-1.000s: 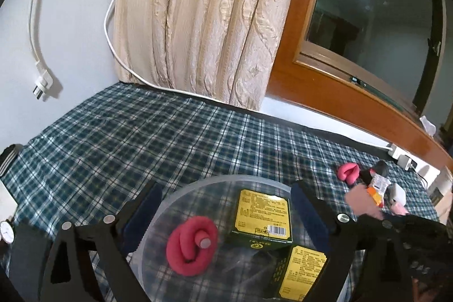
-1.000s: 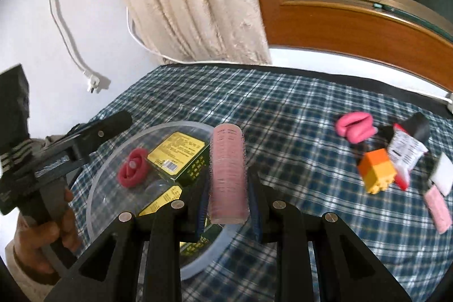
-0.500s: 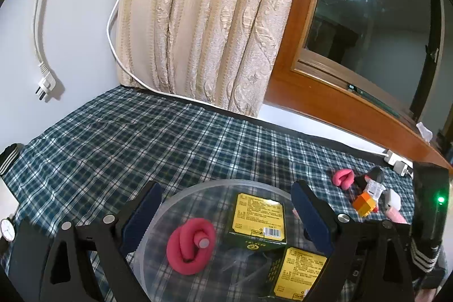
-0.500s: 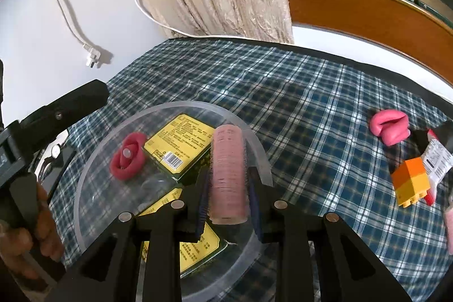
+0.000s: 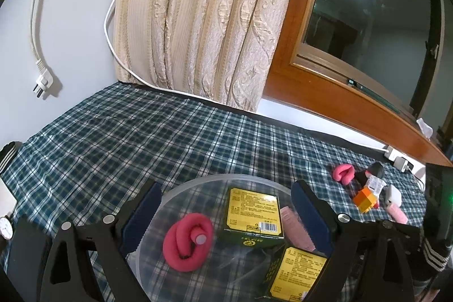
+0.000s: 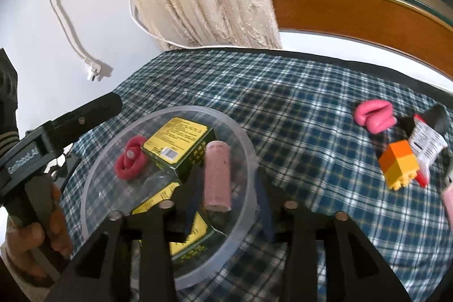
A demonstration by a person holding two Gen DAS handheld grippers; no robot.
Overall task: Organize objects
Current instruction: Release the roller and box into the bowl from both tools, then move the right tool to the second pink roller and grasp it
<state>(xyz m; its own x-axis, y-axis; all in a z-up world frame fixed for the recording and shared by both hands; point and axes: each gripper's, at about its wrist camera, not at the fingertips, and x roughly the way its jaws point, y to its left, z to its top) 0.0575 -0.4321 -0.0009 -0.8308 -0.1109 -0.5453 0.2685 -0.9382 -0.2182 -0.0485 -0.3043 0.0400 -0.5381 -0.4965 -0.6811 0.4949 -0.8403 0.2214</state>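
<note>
A clear round container [image 5: 198,179] [image 6: 245,138] sits on the checked cloth. It holds a coiled red foam curler [image 5: 188,241] [image 6: 130,159], two green-and-yellow boxes [image 5: 254,214] [image 6: 177,143], and a pink hair roller [image 5: 297,229] [image 6: 217,174]. In the right wrist view, my right gripper [image 6: 229,203] stands open over the container's near side. The roller lies loose between its fingers, leaning on a box. In the left wrist view, my left gripper [image 5: 226,214] is open at the container's near rim and holds nothing.
To the right on the cloth lie a pink curl [image 6: 373,115] [image 5: 344,173], an orange-yellow block [image 6: 397,164] [image 5: 365,198], a small bottle [image 6: 427,137] and a pink piece [image 5: 396,212]. A hand [image 6: 36,222] holds the left gripper's handle. A curtain [image 5: 203,19] and a window frame stand behind.
My right gripper carried the pink roller over the container, lowered it and opened, so the roller now rests inside. The left gripper barely moved.
</note>
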